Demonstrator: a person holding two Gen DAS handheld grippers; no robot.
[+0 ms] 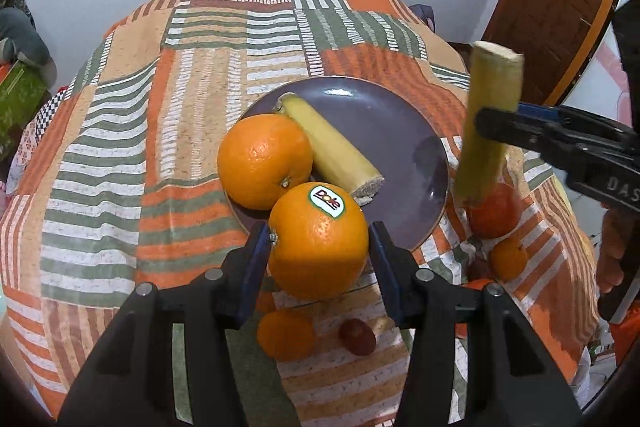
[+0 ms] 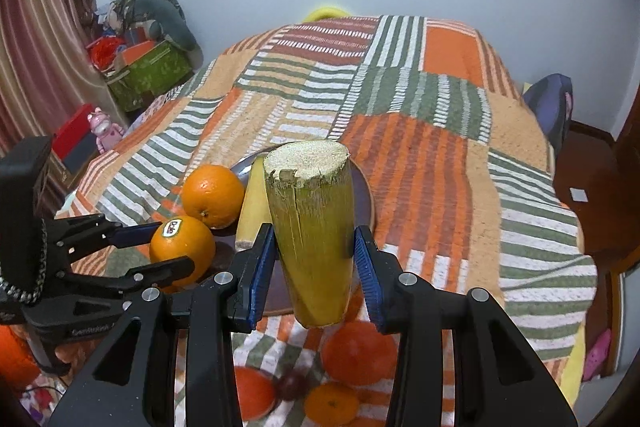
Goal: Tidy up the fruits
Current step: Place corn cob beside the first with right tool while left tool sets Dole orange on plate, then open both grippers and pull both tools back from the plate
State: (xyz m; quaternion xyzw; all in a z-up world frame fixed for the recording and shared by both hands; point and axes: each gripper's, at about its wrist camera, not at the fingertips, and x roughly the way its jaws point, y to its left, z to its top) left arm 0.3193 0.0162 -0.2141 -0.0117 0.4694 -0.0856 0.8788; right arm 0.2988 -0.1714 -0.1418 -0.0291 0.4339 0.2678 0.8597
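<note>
A purple plate (image 1: 380, 131) (image 2: 366, 199) on the patchwork cloth carries one orange (image 1: 264, 161) (image 2: 212, 195) and a yellow cane piece (image 1: 332, 151) (image 2: 252, 203). At the plate's near rim, my left gripper (image 1: 320, 231) (image 2: 176, 245) is shut on an orange with a Dole sticker (image 1: 318, 243) (image 2: 182, 247), holding it just above the cloth. My right gripper (image 2: 313, 231) (image 1: 492, 127) is shut on a second yellow-green cane piece (image 2: 312, 211) (image 1: 488, 99). It holds that piece upright in the air to the right of the plate, cut end up.
Loose fruit lies on the near cloth: a tangerine (image 1: 286, 333), a dark grape (image 1: 357, 335), a red-orange fruit (image 1: 496, 211) (image 2: 358, 351) and a small tangerine (image 1: 508, 258) (image 2: 332, 405). A hand (image 1: 612, 251) shows at the right edge. A wooden door (image 1: 552, 7) stands beyond the table.
</note>
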